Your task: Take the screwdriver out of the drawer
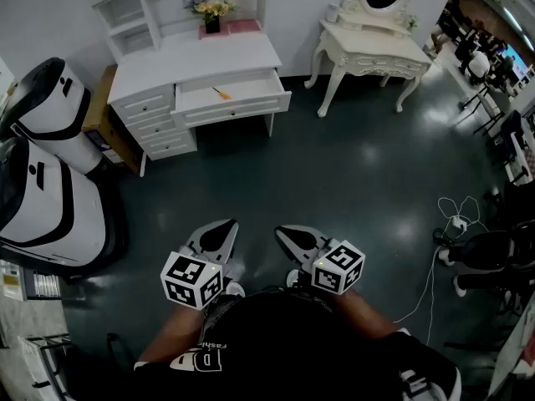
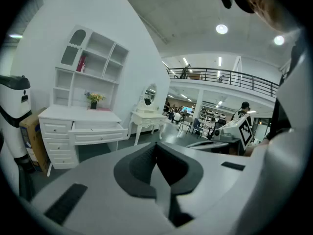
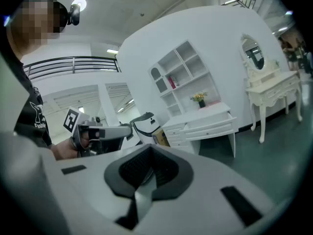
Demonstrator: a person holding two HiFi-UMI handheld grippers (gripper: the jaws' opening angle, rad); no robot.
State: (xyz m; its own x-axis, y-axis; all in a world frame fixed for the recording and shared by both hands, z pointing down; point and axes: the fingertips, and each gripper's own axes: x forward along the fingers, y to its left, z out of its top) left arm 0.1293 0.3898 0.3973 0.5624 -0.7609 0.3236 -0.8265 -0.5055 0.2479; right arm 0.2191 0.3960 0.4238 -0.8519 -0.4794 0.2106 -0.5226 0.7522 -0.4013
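Lying in open drawer (image 1: 242, 108) — orange screwdriver (image 1: 222, 93), dressing table (image 1: 368, 53) nearby, left tongs (image 1: 223, 227), right tongs (image 1: 285, 231) both closed, empty

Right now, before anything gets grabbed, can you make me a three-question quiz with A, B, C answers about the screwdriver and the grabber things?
1. Where at the white desk is the screwdriver?
A. on its top
B. in its open drawer
C. under it

2. What colour is the screwdriver's handle?
A. orange
B. blue
C. green

3. How are the left gripper and the right gripper?
A. jaws wide open
B. shut on the screwdriver
C. jaws shut, empty

Answers:
1 B: it lies inside the pulled-out drawer.
2 A: the head view shows an orange handle.
3 C: each gripper view shows the jaws together with nothing between them.
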